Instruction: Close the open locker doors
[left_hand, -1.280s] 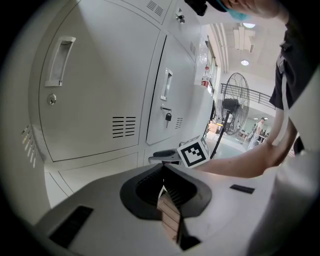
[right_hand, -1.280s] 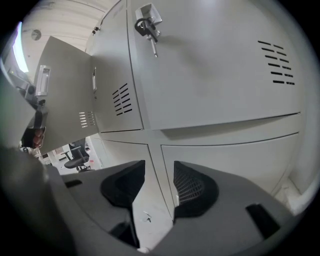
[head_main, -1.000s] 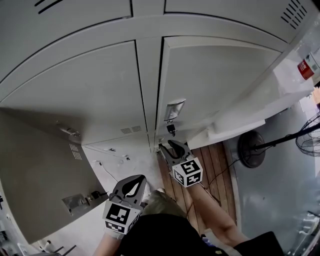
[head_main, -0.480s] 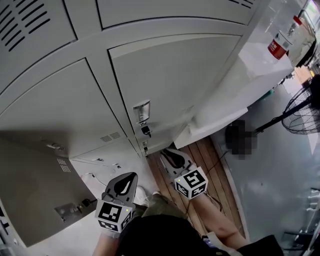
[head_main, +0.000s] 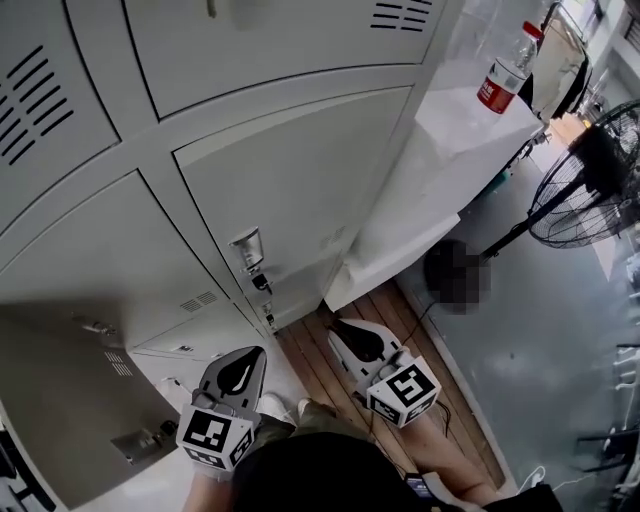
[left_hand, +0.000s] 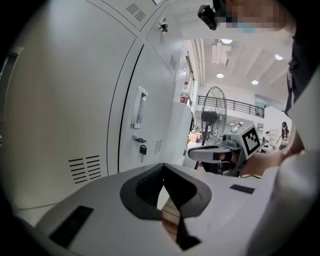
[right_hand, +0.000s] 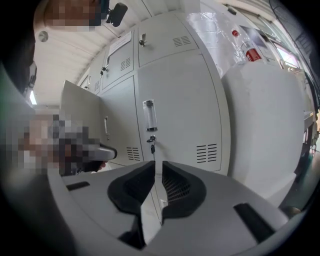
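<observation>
Under the right claw (head_main: 340, 328), a strip of brown wooden planks (head_main: 312, 362). To the claw's right, smooth grey floor (head_main: 560, 360). Ahead of the claw and to its right, a bench (head_main: 440, 180) wrapped in white sheeting, with a clear bottle (head_main: 505, 70) with a red label standing on top. Further right of the claw, a black pedestal fan (head_main: 590, 165) on the grey floor, well apart from the planks. Overhead in the left gripper view, a white ceiling with round lamps (left_hand: 220, 75) lit. Far off past the fan, a dark railing (left_hand: 240, 106) along an upper level.
</observation>
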